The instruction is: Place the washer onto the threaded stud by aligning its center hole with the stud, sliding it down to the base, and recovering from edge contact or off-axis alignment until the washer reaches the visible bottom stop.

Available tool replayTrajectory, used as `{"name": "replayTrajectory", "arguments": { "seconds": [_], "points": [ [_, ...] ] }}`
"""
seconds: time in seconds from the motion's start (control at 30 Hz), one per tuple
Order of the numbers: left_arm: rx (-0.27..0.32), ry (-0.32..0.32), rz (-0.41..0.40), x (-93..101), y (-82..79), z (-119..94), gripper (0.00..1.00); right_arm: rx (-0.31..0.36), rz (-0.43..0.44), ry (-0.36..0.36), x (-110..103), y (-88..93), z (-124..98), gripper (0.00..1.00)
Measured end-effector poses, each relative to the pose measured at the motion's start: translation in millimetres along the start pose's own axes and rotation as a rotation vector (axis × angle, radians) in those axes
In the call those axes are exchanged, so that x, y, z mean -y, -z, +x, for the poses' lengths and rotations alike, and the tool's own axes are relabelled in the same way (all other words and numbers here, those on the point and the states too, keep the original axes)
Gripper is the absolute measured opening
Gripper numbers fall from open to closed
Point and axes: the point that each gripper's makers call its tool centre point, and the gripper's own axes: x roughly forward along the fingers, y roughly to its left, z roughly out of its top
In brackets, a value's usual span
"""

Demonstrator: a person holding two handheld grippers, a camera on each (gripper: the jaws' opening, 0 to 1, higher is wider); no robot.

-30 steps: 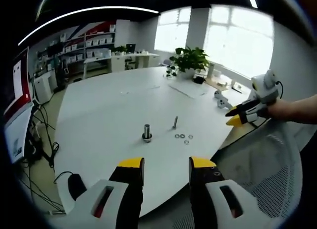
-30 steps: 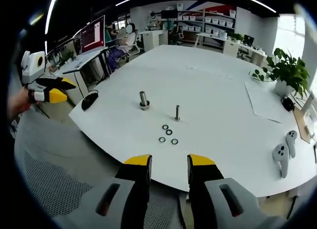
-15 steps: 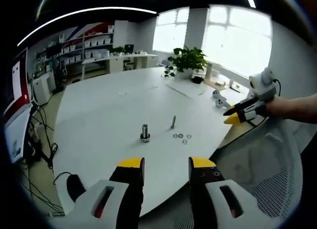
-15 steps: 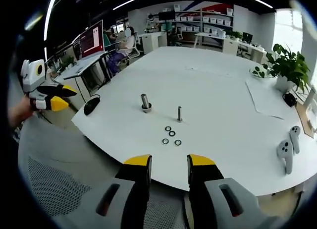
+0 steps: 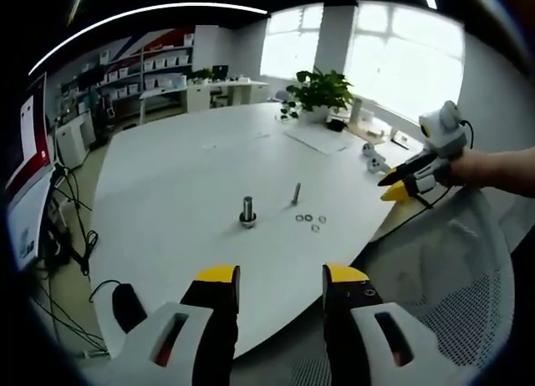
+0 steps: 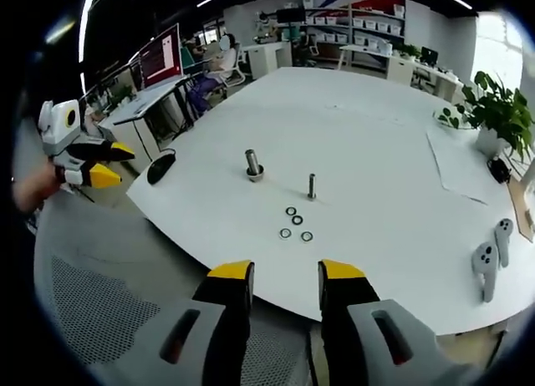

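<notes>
Left gripper view, left hand-held gripper (image 5: 272, 277) jaws apart, empty, off the white bench (image 5: 167, 194), threaded stud (image 5: 296, 193) upright, washers (image 5: 310, 221) loose just beside it, right gripper view, right hand-held gripper (image 6: 284, 273) agape, empty, washers (image 6: 294, 223) near stud (image 6: 311, 185), thicker bolt (image 6: 253, 164) nearby

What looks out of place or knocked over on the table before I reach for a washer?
Nothing stands out: both studs stand upright, and the four washers lie flat, loosely clustered beside the thinner one.
</notes>
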Motion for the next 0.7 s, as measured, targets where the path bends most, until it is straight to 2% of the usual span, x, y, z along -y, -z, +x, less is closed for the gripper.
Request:
{"name": "replayTrajectory", "arguments": {
  "seconds": [0.23, 0.4, 0.57, 0.7],
  "points": [
    [-0.023, 0.001, -0.001, 0.4, 5.2, 1.5, 0.39, 0.006, -0.017, -0.009, 6.3, -16.1, 19.6, 0.35],
    [-0.049, 0.01, -0.008, 1.5, 10.6, 3.2, 0.38, -0.022, -0.091, -0.005, 14.0, -22.4, 38.1, 0.35],
    [-0.065, 0.014, -0.009, 2.1, 14.4, 3.5, 0.38, -0.063, -0.097, -0.006, 23.3, -19.4, 58.8, 0.35],
    [-0.053, 0.01, -0.01, 0.5, 12.1, 2.9, 0.38, -0.099, -0.051, -0.024, 26.8, -7.3, 78.8, 0.35]
  ]
}}
